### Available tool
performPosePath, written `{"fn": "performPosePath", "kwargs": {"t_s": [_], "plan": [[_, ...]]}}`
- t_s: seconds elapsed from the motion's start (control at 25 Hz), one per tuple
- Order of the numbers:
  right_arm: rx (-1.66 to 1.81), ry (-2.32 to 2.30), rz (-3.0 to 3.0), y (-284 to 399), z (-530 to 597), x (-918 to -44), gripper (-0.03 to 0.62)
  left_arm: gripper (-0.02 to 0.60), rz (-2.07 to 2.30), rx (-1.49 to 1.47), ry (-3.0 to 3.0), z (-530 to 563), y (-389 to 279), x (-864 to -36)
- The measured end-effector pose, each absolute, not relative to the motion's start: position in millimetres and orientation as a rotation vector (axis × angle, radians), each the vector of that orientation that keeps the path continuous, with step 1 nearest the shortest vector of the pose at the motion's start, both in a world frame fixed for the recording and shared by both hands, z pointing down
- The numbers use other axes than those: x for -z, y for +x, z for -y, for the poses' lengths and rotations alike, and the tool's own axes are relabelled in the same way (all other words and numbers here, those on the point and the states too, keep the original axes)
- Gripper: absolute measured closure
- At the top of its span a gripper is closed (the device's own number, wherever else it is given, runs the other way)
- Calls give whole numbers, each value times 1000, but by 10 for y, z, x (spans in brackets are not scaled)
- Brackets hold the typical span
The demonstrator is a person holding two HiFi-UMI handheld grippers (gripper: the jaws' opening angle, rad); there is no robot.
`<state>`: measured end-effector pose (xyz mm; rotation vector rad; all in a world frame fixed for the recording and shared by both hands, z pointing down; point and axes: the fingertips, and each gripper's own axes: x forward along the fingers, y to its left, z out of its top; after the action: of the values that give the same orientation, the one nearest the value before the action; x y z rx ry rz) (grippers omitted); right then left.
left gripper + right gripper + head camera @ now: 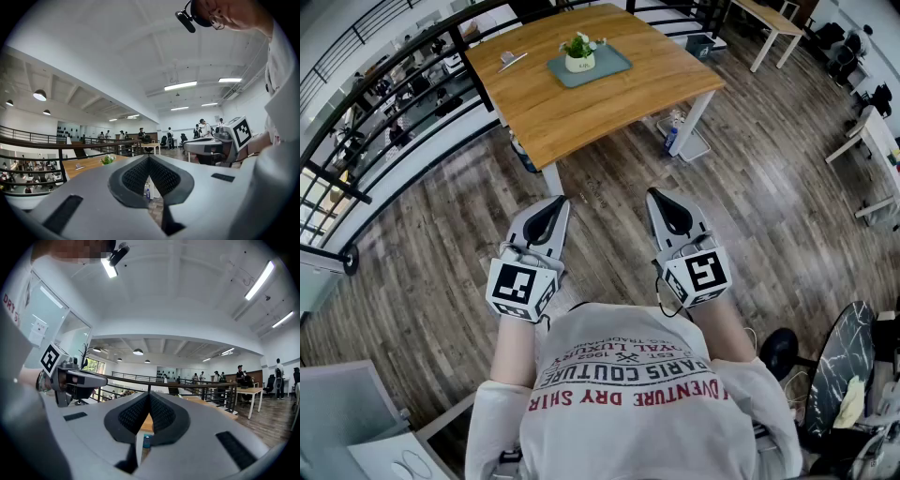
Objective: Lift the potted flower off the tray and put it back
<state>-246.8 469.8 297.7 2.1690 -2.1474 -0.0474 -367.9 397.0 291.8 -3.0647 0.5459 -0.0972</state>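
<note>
Across wood-plank floor (pixel 750 187) at twelve o'clock, our small white pot of green leaves and pale flowers (pixel 579 54) stands upright on a grey-green rectangular tray (pixel 614 62) atop a light wooden table (pixel 581 112). Left gripper (pixel 560 201) and right gripper (pixel 652 195), at six o'clock, sit closed, empty.

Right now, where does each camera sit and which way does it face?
Head view: head-mounted, steeply down on left gripper, right gripper, shirt, table.
Left gripper view: rides it, level along shut fingers; right gripper beside.
Right gripper view: likewise, level along shut fingers; left gripper beside.
Head and left gripper views share the potted flower.
</note>
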Motion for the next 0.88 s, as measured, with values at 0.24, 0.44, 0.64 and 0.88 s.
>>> {"fn": "performPosePath", "kwargs": {"t_s": [0.24,0.44,0.64,0.88], "plan": [[45,2171,2157,-2440,-4683,-2977,568,569,-550,85,-3071,-3932,-3652,-2907],[28,2186,2150,-2404,-4670,-2990,568,569,-542,78,-3075,-3901,-3624,-2904],[88,2201,2141,-2274,-4736,-2944,494,569,-533,73,-3084,-3893,-3523,-2913],[82,2255,2116,-1965,-4628,-2998,220,569,-539,119,-3107,-3786,-3391,-3050]]}}
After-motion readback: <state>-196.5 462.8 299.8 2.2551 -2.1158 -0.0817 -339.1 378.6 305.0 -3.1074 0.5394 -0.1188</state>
